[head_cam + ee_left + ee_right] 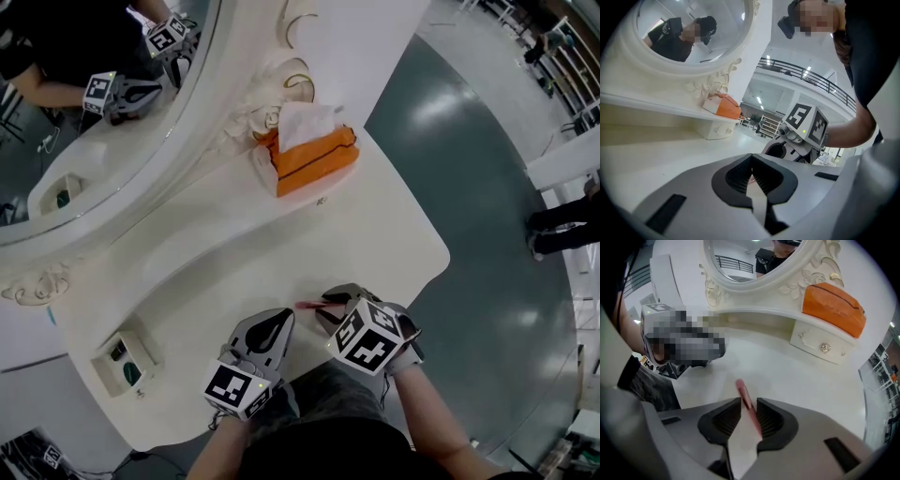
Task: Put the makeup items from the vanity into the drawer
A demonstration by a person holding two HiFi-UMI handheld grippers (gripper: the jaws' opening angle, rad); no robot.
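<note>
A thin pink makeup stick (307,305) lies on the white vanity top (281,234) near its front edge. In the right gripper view the pink stick (743,393) runs between the jaws of my right gripper (748,406). The jaws stand apart, and the stick lies close to the right pad without being pressed. From the head view my right gripper (328,306) points left at the stick. My left gripper (279,323) sits just left of it, tips together and nothing between them; in its own view the left gripper (751,157) is shut, facing the right one.
An orange tissue box (314,159) stands on a raised ledge at the back, above a small white drawer with a knob (820,345). A small white box with a dark green inset (122,361) sits front left. An oval mirror (94,112) stands behind. Someone's legs (562,230) show on the floor at right.
</note>
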